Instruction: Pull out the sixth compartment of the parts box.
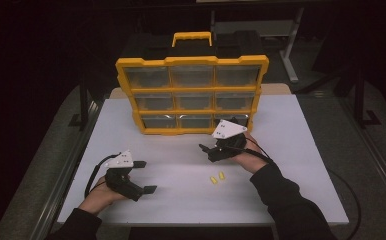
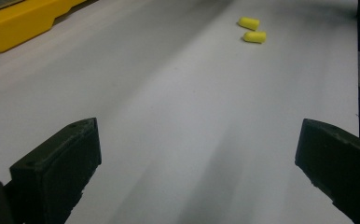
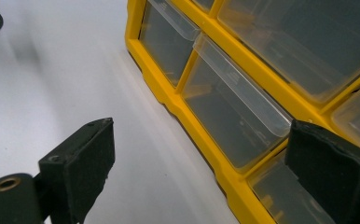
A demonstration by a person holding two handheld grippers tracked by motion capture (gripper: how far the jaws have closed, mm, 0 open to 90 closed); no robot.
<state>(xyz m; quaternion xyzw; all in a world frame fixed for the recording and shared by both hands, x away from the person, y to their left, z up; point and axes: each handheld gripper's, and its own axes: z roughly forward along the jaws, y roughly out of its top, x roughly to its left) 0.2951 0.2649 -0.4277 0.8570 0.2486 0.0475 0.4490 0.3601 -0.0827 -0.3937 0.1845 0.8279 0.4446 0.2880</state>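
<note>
In the high view the left tongs (image 1: 143, 176) sit at the lower left of the frame, matte black with a grey three-cornered plate on top, held low over the white table (image 1: 291, 150). Their jaws stand wide apart, with nothing between them. The left gripper view shows the same: two blocky black jaws at the bottom corners, and between them bare, smooth table surface with plenty of free room.

Right of them, near the middle of the high view and a little below centre, lie two yellow earplugs (image 1: 217, 177), small stubby cylinders with rounded ends, soft-looking and matte. They lie just beside each other, tilted, well apart from the left tongs and near the right tongs (image 1: 205, 148). In the left gripper view they appear at the top, right of centre (image 2: 252, 29).

The right tongs hover just above and left of the earplugs in the high view, jaws spread and pinching nothing. They point left, just in front of the yellow organizer (image 1: 191, 95), a hard plastic case standing upright at the far middle of the table, with three rows of clear, glossy drawers and a handle on top. The right gripper view shows its lower drawers (image 3: 234, 112) close by, with the yellow frame meeting the table.
</note>
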